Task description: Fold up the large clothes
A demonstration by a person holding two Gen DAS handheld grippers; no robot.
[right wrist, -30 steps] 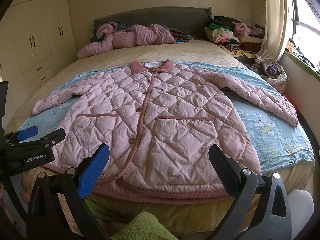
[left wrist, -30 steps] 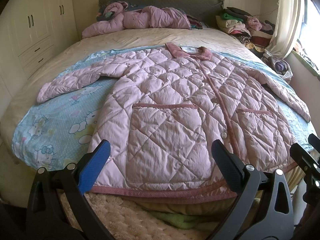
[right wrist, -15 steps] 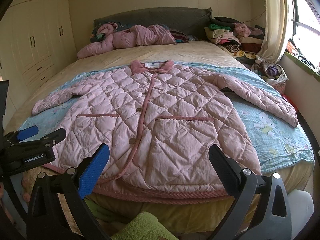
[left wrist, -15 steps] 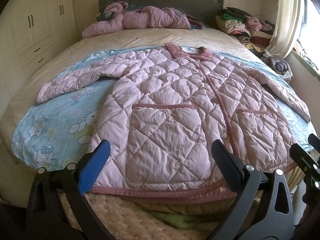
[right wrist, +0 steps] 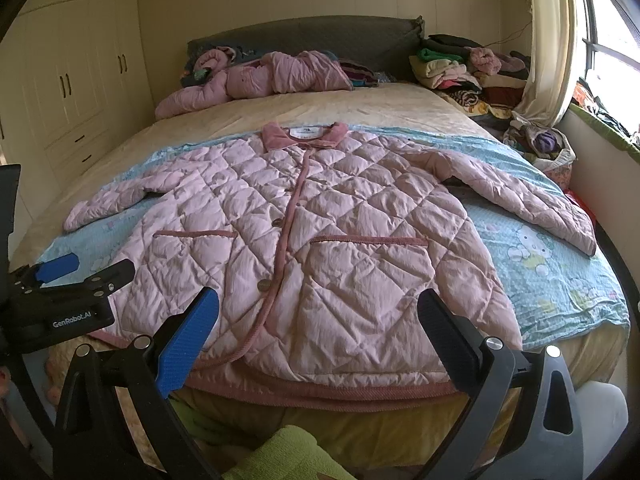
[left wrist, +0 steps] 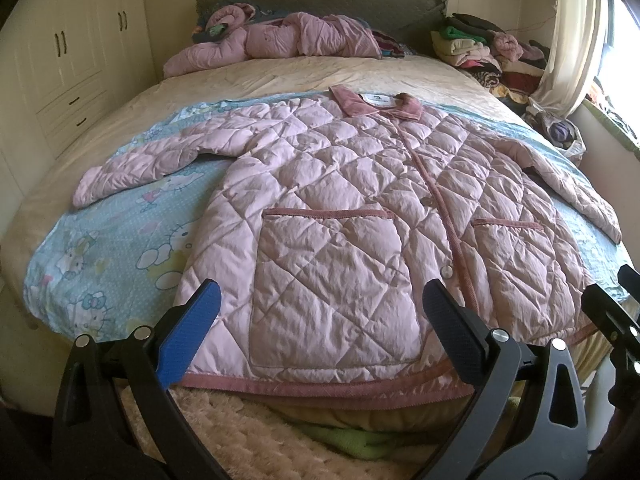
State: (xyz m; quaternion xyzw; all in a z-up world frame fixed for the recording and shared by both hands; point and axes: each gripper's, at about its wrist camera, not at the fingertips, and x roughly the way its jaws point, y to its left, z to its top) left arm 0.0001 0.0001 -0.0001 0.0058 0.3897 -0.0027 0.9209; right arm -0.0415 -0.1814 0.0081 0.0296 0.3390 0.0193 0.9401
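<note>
A pink quilted jacket (left wrist: pixel 352 216) lies flat, front up and buttoned, on a blue cartoon-print sheet (left wrist: pixel 120 240), sleeves spread to both sides. It also shows in the right wrist view (right wrist: pixel 320 240). My left gripper (left wrist: pixel 320 332) is open and empty, hovering just before the jacket's hem by the left pocket. My right gripper (right wrist: pixel 316 328) is open and empty before the hem by the right pocket. The left gripper's body (right wrist: pixel 60 300) shows at the left of the right wrist view.
A crumpled pink garment (left wrist: pixel 280 40) lies by the headboard. Stacked clothes (left wrist: pixel 480 48) sit at the far right corner. White wardrobes (left wrist: pixel 72 60) stand left; a curtain and window (right wrist: pixel 560 40) stand right. Green cloth (right wrist: pixel 288 456) lies below the bed's foot.
</note>
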